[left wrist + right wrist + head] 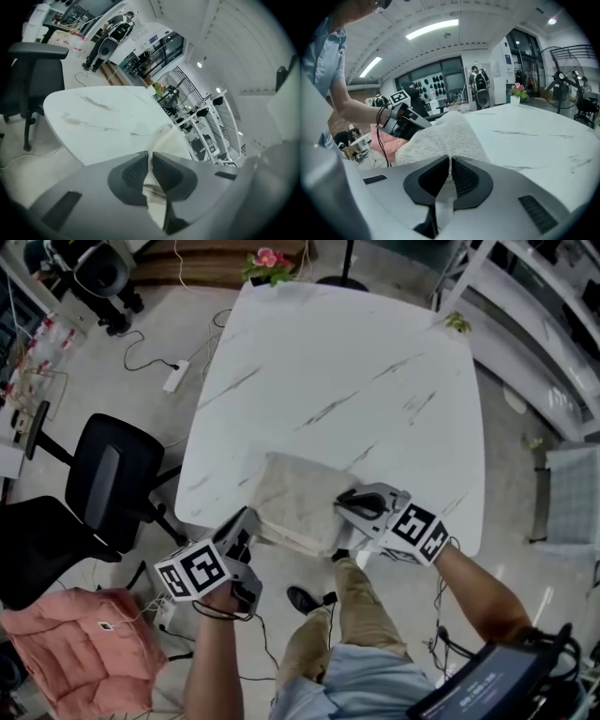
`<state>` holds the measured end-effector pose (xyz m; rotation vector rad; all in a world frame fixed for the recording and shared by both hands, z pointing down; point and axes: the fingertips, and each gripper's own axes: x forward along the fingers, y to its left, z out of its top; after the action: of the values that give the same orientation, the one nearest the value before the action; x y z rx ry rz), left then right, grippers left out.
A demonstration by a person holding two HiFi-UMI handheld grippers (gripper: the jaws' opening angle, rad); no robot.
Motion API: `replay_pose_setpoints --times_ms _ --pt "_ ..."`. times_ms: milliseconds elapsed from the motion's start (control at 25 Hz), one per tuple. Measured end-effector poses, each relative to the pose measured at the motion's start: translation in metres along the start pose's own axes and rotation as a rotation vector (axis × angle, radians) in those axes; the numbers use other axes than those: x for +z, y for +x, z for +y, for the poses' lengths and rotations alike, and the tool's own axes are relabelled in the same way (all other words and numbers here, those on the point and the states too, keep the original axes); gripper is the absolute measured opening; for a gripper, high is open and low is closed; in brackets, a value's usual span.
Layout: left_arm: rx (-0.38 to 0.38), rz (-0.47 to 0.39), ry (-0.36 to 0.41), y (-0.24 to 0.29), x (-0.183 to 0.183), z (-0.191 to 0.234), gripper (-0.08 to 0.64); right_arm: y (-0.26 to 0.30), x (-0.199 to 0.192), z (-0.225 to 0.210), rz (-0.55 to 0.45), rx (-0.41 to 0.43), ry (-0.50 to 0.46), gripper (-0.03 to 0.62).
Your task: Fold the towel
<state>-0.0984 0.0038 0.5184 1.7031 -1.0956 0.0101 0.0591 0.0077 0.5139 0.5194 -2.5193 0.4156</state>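
The towel (298,502) is white and fluffy. It lies on the bench (337,362), right at the edge of the bench nearest to the person. It is folded into a thick pad and is bunched up into a soft hump.

The left gripper (249,521) is at the towel's near left corner, by the bench's near edge. Its fingers (133,172) are closed on the towel, and a strip of cloth is squeezed between them. The right gripper (344,505) is at the towel's near right corner, also by the bench's near edge. Its fingers (433,176) are pressed together on the towel too, with a thin bit of cloth pinched in the middle. The towel stretches between the two grippers.

The bench top is white with thin grey streaks. A pot of pink flowers (267,263) stands at the far edge of the bench. A black chair (112,474) stands on the floor to the left of the bench. A pink cushion (84,643) sits past the bench's near left corner. A white power strip (175,376) lies on the floor by the bench's far left side.
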Motion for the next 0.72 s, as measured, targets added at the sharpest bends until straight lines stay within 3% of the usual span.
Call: replay_pose_setpoints --times_ms 200,320,480,600,720 --pt "-0.016 -0.02 -0.014 -0.005 0.004 0.002 0.032 -0.012 0.01 0.004 -0.053 -0.034 0.007 0.05" --pt "0.037 -0.054 0.016 -0.038 0.014 0.013 0.032 -0.031 0.017 0.006 -0.075 -0.062 0.047 0.061" --pt "0.072 -0.187 0.084 -0.098 0.037 -0.003 0.031 -0.059 0.046 0.018 -0.168 -0.082 0.125 0.061" --pt "0.06 -0.362 0.24 -0.135 0.078 -0.063 0.031 -0.076 0.109 0.031 -0.293 -0.08 0.096 0.063" --pt "0.042 -0.487 0.499 -0.166 0.11 -0.147 0.032 -0.095 0.193 0.052 -0.437 -0.124 0.002 0.063"
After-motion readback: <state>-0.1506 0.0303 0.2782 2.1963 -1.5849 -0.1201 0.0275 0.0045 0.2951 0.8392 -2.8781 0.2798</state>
